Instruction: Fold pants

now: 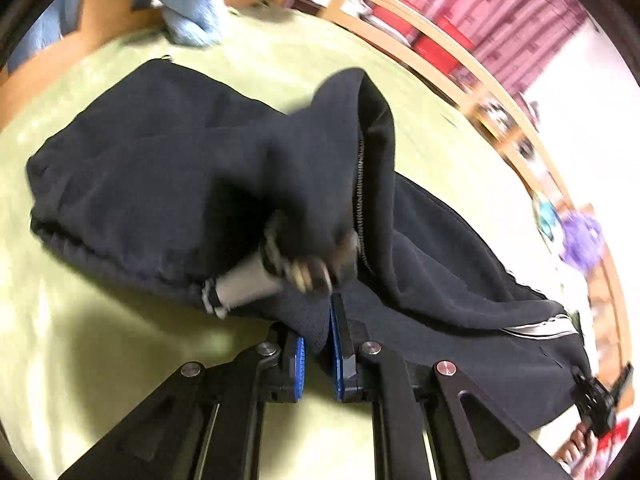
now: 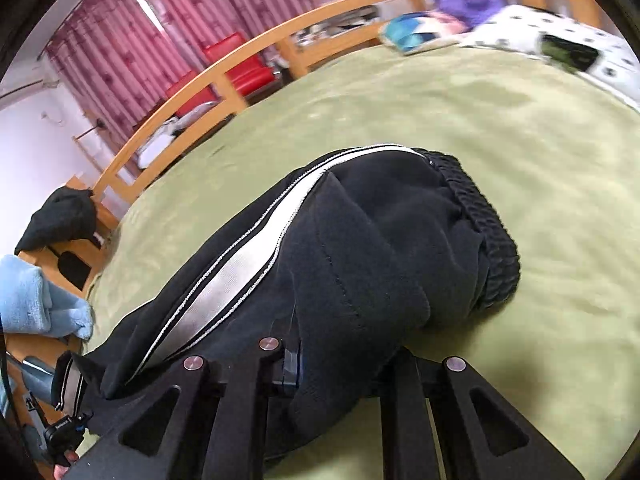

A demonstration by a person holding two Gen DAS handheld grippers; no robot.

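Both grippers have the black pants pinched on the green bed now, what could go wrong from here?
1. The left gripper pinches only a small bunch of the pants, so the cloth may slip out.
2. The loose zipper flap stands up and could fold in crooked.
3. The right gripper holds a thick wad near the waistband; the fold may come out lumpy.

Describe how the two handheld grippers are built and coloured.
The left gripper has matte black linkage bars with triangular cutouts, round silver pivot bolts, and ribbed blue pads on its jaws. The right gripper shows the same black bars, cutouts and silver bolts; its pads are mostly hidden.
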